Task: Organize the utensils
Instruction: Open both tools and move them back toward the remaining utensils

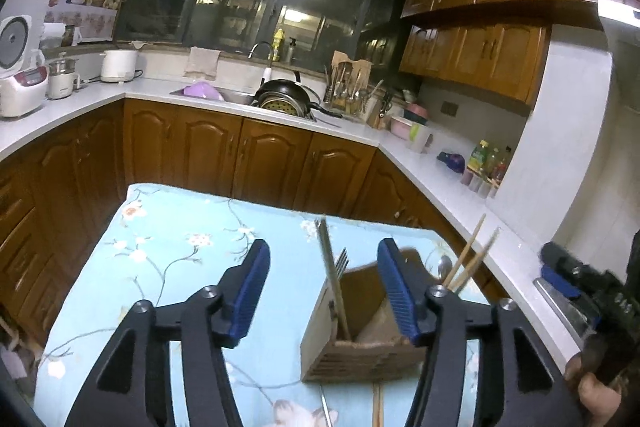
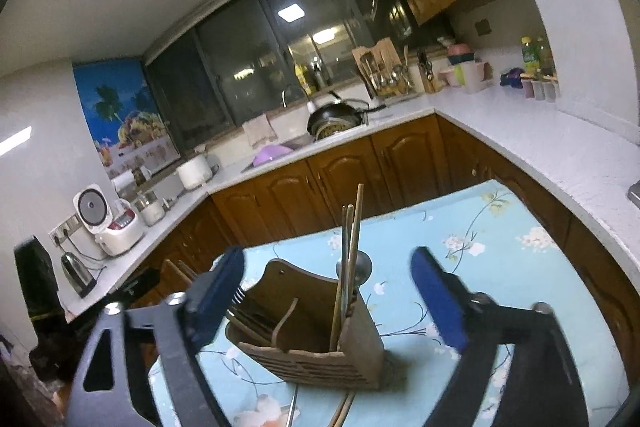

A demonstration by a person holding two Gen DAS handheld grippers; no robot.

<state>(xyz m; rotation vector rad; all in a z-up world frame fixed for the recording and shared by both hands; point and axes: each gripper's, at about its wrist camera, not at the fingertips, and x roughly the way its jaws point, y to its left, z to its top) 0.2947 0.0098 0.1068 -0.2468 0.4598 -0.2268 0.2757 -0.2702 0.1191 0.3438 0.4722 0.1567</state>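
Observation:
A wooden utensil holder (image 1: 352, 355) (image 2: 316, 359) stands on the light blue floral tablecloth (image 1: 168, 267) (image 2: 500, 251). It holds forks (image 1: 334, 279) (image 2: 244, 311) on its left side and wooden chopsticks (image 1: 472, 259) (image 2: 352, 239) with a spoon (image 1: 444, 267) (image 2: 360, 263) on its right. More chopsticks (image 1: 378, 407) (image 2: 344, 411) and a metal utensil (image 1: 326, 411) (image 2: 293, 407) lie on the cloth in front of it. My left gripper (image 1: 324, 287) is open and empty above the holder. My right gripper (image 2: 328, 295) is open and empty, its jaws either side of the holder, and it shows at the right edge of the left wrist view (image 1: 580, 287).
An L-shaped white counter (image 1: 440, 171) (image 2: 540, 143) with brown cabinets rings the table. A sink with a black pan (image 1: 286, 95) (image 2: 332, 119), a utensil rack (image 1: 352, 91), rice cookers (image 1: 20, 79) (image 2: 108, 223), a kettle (image 2: 78, 273) and bottles (image 1: 486, 163) stand on it.

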